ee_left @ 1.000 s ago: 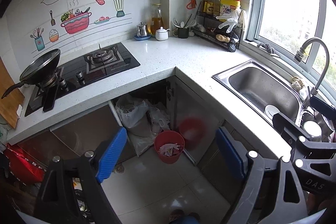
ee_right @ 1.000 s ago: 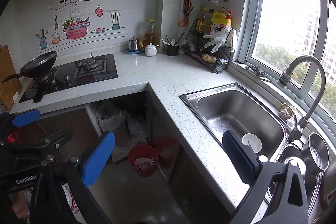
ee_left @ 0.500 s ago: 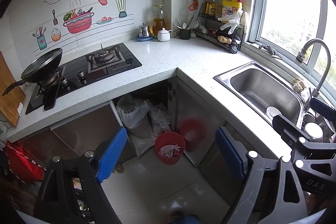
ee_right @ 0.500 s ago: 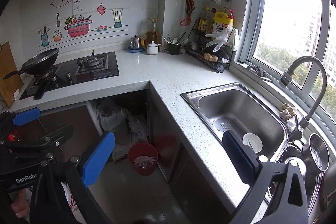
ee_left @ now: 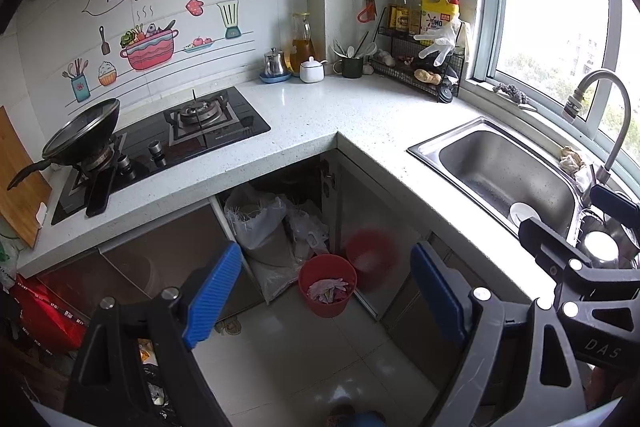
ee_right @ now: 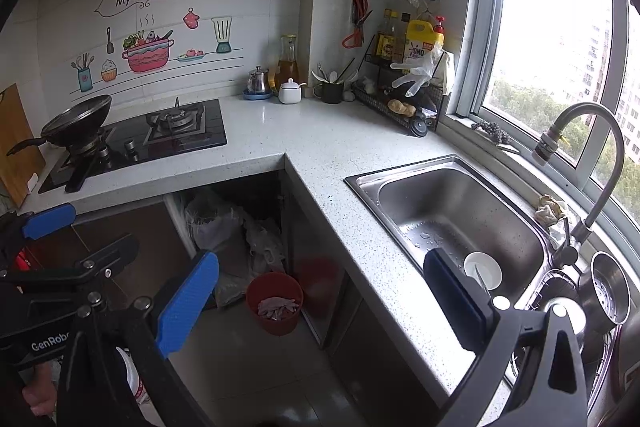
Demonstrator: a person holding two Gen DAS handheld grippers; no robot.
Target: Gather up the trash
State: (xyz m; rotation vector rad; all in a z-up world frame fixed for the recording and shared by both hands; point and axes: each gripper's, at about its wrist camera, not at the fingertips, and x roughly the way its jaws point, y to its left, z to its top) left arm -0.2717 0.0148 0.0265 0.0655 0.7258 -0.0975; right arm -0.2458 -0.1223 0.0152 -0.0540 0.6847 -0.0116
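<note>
Almost nothing has changed over the past second: both views frame the kitchen corner as before, so collecting has not begun and this reads as a pause for surveying. The left hand-held gripper (ee_left: 326, 291) hangs with its ribbed blue pads spread wide and empty; the right hand-held gripper (ee_right: 320, 301) is equally spread, holding nothing. At lower centre of both views, a round red plastic trash bin (ee_left: 327, 285) sits on the glossy tiled floor (ee_left: 304, 359), with crumpled pinkish scraps (ee_left: 326, 289) inside. Behind it slump wrinkled translucent plastic bags (ee_left: 260, 223) under the speckled stone tabletop (ee_left: 360, 115).
</note>
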